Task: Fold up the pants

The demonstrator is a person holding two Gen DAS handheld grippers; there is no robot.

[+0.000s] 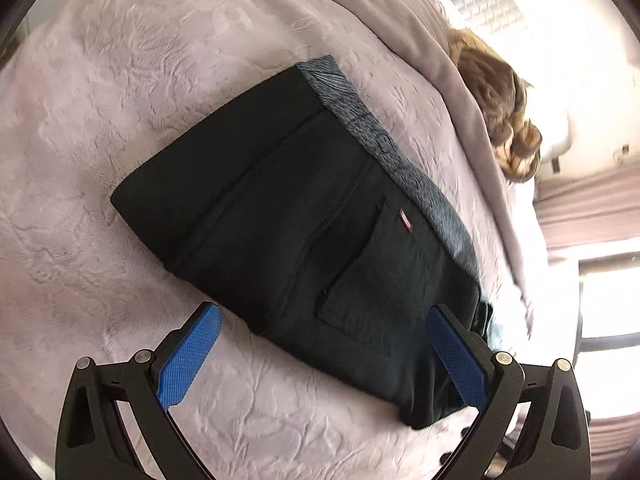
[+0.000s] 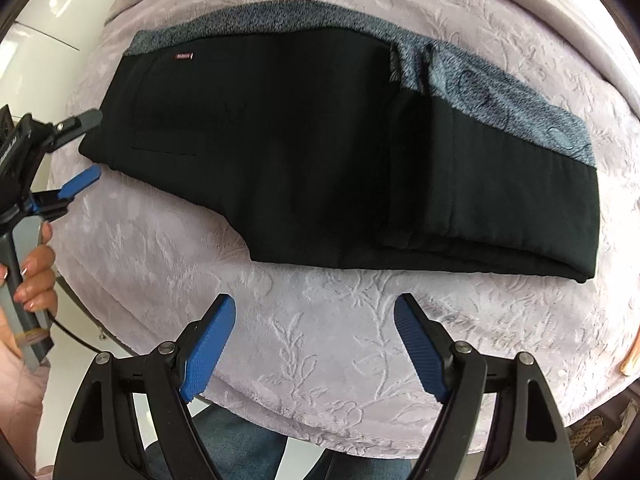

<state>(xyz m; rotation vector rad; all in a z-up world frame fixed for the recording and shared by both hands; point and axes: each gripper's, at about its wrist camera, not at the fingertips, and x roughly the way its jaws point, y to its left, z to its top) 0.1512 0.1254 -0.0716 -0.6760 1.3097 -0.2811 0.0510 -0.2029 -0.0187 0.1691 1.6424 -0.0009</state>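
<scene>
Black pants with a grey fleece lining lie folded lengthwise on a lilac embossed blanket. The leg ends are folded back over the legs at the right. A back pocket with a small red tag faces up. My left gripper is open, its blue pads astride the waist end; it also shows in the right wrist view at the pants' left end. My right gripper is open and empty, above bare blanket just in front of the pants.
The blanket covers a bed. A brown furry throw lies at the far right edge in the left wrist view. A window and curtains are beyond. White floor shows left of the bed.
</scene>
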